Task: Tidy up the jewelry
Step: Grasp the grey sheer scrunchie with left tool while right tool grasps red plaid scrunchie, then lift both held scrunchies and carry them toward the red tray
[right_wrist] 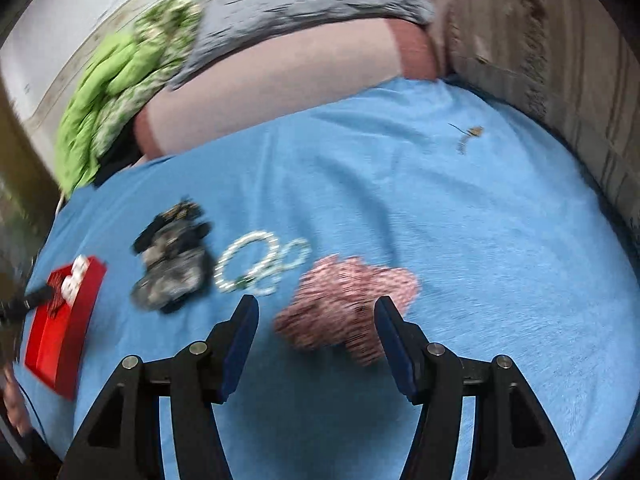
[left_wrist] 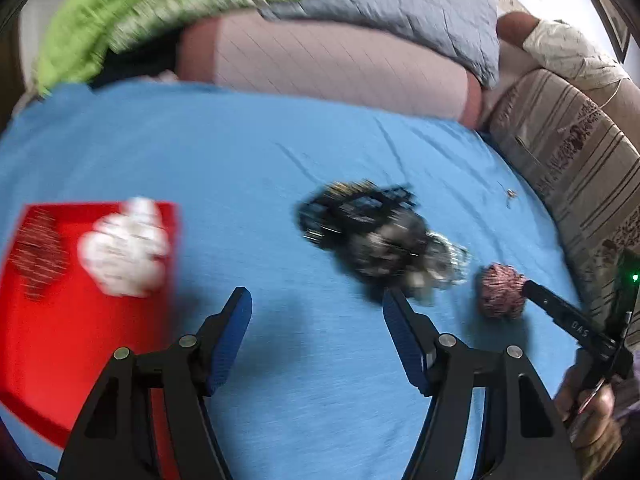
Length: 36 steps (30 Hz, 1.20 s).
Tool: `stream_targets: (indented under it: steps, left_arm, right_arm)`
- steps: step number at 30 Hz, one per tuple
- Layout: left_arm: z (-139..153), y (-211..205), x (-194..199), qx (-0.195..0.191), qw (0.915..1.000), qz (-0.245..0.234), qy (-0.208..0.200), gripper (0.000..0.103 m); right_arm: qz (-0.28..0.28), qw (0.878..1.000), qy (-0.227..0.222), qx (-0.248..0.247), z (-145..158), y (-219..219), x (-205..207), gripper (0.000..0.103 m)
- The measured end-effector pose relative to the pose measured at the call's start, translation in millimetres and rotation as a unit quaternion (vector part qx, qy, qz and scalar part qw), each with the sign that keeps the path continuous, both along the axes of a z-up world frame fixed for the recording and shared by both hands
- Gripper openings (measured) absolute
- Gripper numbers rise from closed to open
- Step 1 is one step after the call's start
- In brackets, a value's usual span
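Right wrist view has the pink beaded bundle (right_wrist: 348, 304) lying on the blue bedsheet (right_wrist: 480, 260) right ahead of the right claw (right_wrist: 316, 312), jaws spread wide and empty, probably lined up to scoop it. White bead strands (right_wrist: 256, 262) and a dark jewelry heap (right_wrist: 172, 256) lie between it and the red box (right_wrist: 60, 332), which already holds pieces. Left claw (left_wrist: 316, 308) is spread and empty too.

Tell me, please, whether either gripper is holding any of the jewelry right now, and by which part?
Nothing is held. The left gripper and the right gripper are both open, with only the blue sheet and the pink beaded piece beyond them.
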<state>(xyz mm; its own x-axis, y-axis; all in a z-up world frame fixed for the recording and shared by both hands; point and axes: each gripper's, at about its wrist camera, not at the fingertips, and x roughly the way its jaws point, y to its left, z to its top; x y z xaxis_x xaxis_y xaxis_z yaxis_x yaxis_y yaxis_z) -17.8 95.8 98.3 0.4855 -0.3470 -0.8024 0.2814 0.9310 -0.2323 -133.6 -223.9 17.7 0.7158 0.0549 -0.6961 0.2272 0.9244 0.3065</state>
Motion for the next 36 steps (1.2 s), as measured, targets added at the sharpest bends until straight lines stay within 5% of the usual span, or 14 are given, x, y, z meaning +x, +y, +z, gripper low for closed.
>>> stream_targets:
  steps: [8,14,15,16,18,19,21,23,32,36]
  left_arm:
    - [-40,-66,30,-0.050,0.9963,-0.029,0.065,0.067]
    - [-56,-95,45,-0.011,0.9964,-0.044,0.072,0.067]
    - [-58,-97,46,-0.007,0.9964,-0.041,0.075,0.058]
    - [-60,-97,47,-0.007,0.9960,-0.040,0.080,0.032]
    - [-65,-97,47,-0.002,0.9950,-0.043,0.090,0.023]
    - [-63,-96,46,-0.002,0.9954,-0.041,0.086,0.022]
    - [-59,-89,41,-0.003,0.9958,-0.040,0.082,0.021]
    - [-52,-78,31,-0.013,0.9959,-0.038,0.081,0.021]
    - [-39,-29,-34,0.012,0.9973,-0.049,0.054,0.022]
    - [-52,-15,-43,0.022,0.9967,-0.038,0.067,0.031]
  right_arm:
    - [-0.011,0.999,0.007,0.041,-14,-23,10,0.066]
    - [-0.023,0.999,0.029,0.034,-25,-25,14,0.066]
    - [-0.028,0.998,0.033,0.037,-27,-26,15,0.066]
    - [-0.029,0.998,0.036,0.040,-29,-28,15,0.066]
    - [-0.032,0.998,0.039,0.049,-33,-31,17,0.065]
    - [-0.030,0.997,0.037,0.054,-34,-31,17,0.063]
    - [-0.022,0.997,0.034,0.061,-35,-30,19,0.029]
    - [-0.011,0.998,0.025,0.062,-32,-26,18,0.016]
    - [0.060,0.996,-0.016,0.064,-15,18,-7,0.012]
    - [0.103,0.992,-0.010,0.069,-17,43,-7,0.012]
